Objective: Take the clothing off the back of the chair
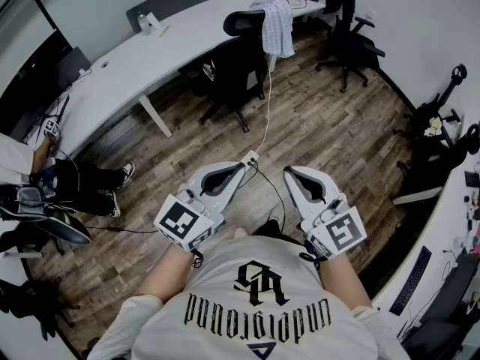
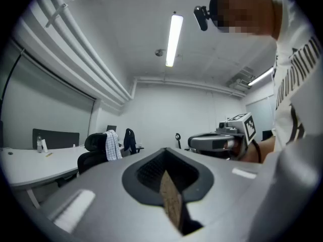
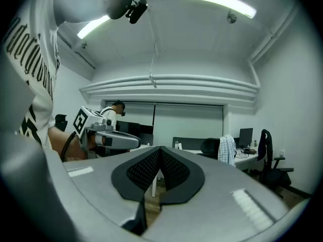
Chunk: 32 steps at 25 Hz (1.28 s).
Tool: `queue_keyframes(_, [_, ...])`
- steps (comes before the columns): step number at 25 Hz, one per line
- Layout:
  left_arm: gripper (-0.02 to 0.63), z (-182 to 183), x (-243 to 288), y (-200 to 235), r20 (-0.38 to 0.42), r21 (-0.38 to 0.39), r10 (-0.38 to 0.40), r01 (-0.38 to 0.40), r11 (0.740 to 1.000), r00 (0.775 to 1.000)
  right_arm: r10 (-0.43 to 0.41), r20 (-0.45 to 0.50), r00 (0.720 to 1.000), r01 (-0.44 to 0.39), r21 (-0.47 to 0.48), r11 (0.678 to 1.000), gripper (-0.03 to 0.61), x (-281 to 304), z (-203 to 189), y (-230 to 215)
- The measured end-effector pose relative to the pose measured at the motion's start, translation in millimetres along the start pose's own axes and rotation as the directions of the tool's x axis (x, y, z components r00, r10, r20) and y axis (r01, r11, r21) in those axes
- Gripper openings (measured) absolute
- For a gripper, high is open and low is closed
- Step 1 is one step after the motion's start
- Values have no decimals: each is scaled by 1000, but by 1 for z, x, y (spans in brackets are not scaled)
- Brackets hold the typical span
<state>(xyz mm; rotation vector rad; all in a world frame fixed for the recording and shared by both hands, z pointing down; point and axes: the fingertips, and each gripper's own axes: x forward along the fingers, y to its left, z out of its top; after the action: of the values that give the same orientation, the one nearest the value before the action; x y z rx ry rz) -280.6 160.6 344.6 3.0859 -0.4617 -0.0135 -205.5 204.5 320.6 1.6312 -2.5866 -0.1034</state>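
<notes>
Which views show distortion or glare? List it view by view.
Head view: the wide-angle bend curves the desk, the corners go dark, and the light is even. Left gripper view: fisheye circle with a black rim, and the tube lamp is blown out. Right gripper view: same fisheye rim, the top lamp glares, and the shirt is small but sharp.

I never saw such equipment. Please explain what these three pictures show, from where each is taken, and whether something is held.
A person holds two hand tools, each with two jaws: the left gripper and the right gripper. The head view comes from a camera on the person's head, looking down at a wooden floor. The other two come from cameras riding on each gripper, looking along its jaws. Both grippers are shut and hold nothing. Further off, a checked garment hangs on the back of a black office chair beside a long white desk.
</notes>
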Motion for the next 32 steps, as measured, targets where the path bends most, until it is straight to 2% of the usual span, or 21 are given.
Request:
queue_keyframes(4, [49,-2,-3,3,-4,32,0,0,999,1000,-5,-6,1000,5,10,1000,5,4,-3,2])
queue_keyframes(9, [49,-9,0,15,-15,14,0,0,1000,1000,-3,-8,1000,3,34,999,5,13,-6,-3])
queue_keyframes(19, [49,-10,41,43,-14,6,2,-2,1000,1000,-28,-21,999,29,54,998,5,30,-18,-54])
queue_keyframes(25, [49,-14,101,54,-38,33,14,-12,999,999,-20,-13,1000,21,75,997,5,36,-30,-115])
queue_keyframes(32, [49,-25,194,67,-76,16,35,-34,999,996,5,-9,1000,-4,98,995,5,38,-48,-208])
